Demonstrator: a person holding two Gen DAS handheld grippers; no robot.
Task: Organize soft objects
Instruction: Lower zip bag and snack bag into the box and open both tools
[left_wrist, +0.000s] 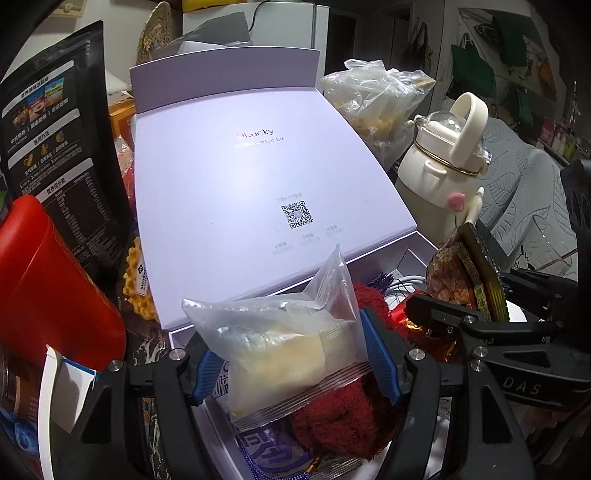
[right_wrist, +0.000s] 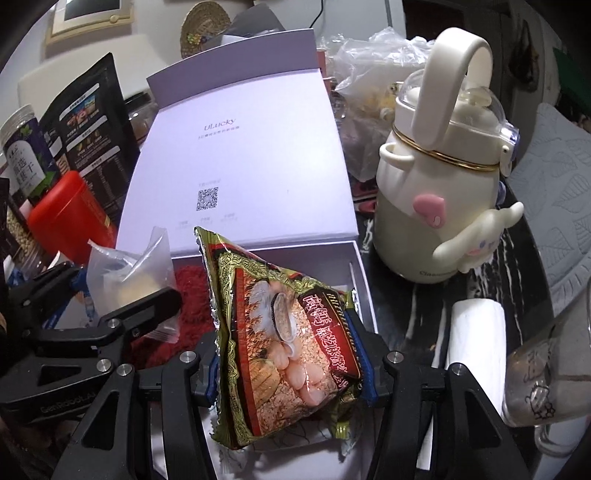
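Observation:
In the left wrist view my left gripper (left_wrist: 291, 363) is shut on a clear plastic packet (left_wrist: 288, 343) with a pale yellow pastry inside, its blue pads pressing both sides. It hangs over an open white box (left_wrist: 181, 336) whose lavender lid (left_wrist: 258, 177) leans back. A red fluffy item (left_wrist: 332, 417) and a purple packet (left_wrist: 273, 450) lie in the box. In the right wrist view my right gripper (right_wrist: 290, 373) is shut on a gold and red snack packet (right_wrist: 280, 325), held tilted over the box's right half (right_wrist: 364, 280). The clear packet (right_wrist: 129, 273) shows at the left there.
A cream bottle with a loop handle (right_wrist: 424, 177) stands right of the box. A red tin (left_wrist: 48, 280) and a black pouch (left_wrist: 55, 147) stand on the left. Behind lies a crumpled plastic bag (left_wrist: 373, 96). A white paper roll (right_wrist: 476, 328) and a glass mug (right_wrist: 546, 376) sit at right.

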